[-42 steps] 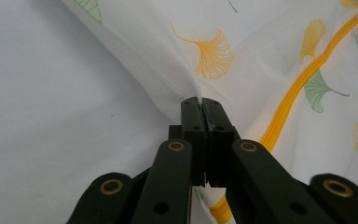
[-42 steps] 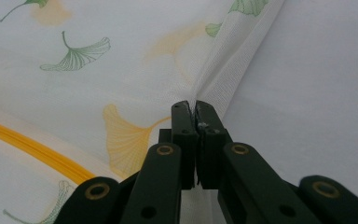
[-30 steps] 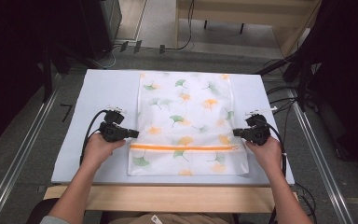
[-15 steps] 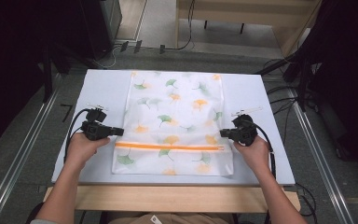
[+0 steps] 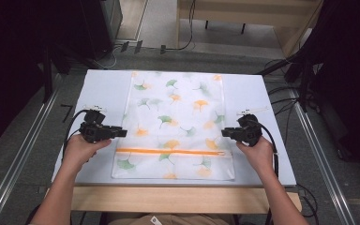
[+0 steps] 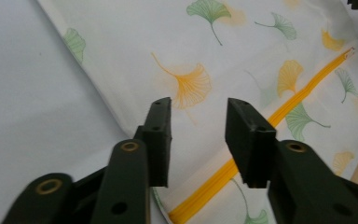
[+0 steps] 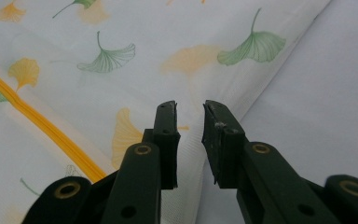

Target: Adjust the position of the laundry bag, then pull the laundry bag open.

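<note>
Leaf-print bag (image 5: pixel 176 124) flat, hand-held grippers open

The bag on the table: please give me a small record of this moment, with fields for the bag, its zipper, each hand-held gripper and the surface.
bag: white mesh bag with green and orange leaf print, lying flat
zipper: orange zipper across the bag near the person's edge
left hand-held gripper: left hand-held gripper at the bag's left edge, jaws just opened, nothing between them
right hand-held gripper: right hand-held gripper at the bag's right edge, jaws just opened a little, nothing gripped
surface: pale mat on a wooden table
</note>
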{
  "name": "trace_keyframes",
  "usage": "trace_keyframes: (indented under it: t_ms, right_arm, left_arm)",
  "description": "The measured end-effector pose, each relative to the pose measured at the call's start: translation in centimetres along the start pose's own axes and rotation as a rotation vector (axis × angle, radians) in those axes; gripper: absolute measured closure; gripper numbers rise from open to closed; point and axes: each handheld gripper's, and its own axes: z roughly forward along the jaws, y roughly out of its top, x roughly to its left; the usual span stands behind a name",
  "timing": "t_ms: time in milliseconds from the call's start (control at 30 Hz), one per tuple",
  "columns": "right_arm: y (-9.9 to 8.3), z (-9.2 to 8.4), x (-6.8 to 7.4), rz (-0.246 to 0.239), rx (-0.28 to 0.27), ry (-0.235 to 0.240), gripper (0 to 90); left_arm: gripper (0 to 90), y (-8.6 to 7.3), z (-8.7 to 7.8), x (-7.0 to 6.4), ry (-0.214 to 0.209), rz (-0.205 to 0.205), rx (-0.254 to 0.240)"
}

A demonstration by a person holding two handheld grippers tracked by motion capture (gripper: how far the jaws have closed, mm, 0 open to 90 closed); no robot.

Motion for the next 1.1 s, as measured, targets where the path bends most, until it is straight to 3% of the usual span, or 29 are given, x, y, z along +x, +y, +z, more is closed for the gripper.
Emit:
trace_keyframes:
  t_ms: [33, 100, 133, 300, 367, 467, 533, 633, 700, 1100]
  right_arm:
    - [0.0, -0.2, 0.1, -0.007, -0.010, -0.006, 76.6]
    - [-0.1, -0.7, 0.1, -0.009, -0.037, 0.006, 73.7]
    - [-0.2, -0.9, 0.2, -0.016, -0.045, 0.011, 71.9]
    - [-1.0, -1.3, 0.5, -0.060, -0.081, 0.011, 66.5]
    - [-1.2, -1.5, 0.6, -0.057, -0.066, 0.011, 64.9]
    - [-1.6, -1.9, 0.9, -0.069, -0.028, 0.010, 62.0]
    - [-2.0, -2.3, 1.2, -0.064, -0.031, 0.012, 56.4]
    - [-2.5, -2.9, 1.5, -0.069, -0.040, 0.012, 54.5]
    - [-2.7, -3.1, 1.7, -0.066, -0.044, 0.017, 54.0]
    - [-3.4, -3.8, 2.2, -0.070, -0.044, 0.023, 56.3]
  left_arm:
    - [56.2, 0.0, 0.0, -0.1, 0.008, 0.017, -0.002]
    - [41.6, 0.1, 0.1, -0.2, 0.017, -0.009, 0.015]
    - [39.4, 0.2, 0.2, -0.2, 0.011, -0.023, 0.016]
    - [31.2, 0.3, 0.1, -0.8, -0.003, 0.010, -0.001]
    - [27.2, 0.4, 0.2, -1.2, 0.010, 0.013, -0.015]
    - [27.6, 0.4, 0.3, -1.5, 0.003, 0.017, -0.011]
    - [27.7, 0.4, 0.4, -1.8, -0.004, 0.031, -0.006]
    - [35.3, 0.5, 0.5, -2.3, -0.007, 0.042, 0.001]
    - [39.3, 0.5, 0.5, -2.7, -0.014, 0.048, 0.010]
    - [40.0, 0.9, 1.7, -4.4, -0.020, 0.103, 0.013]
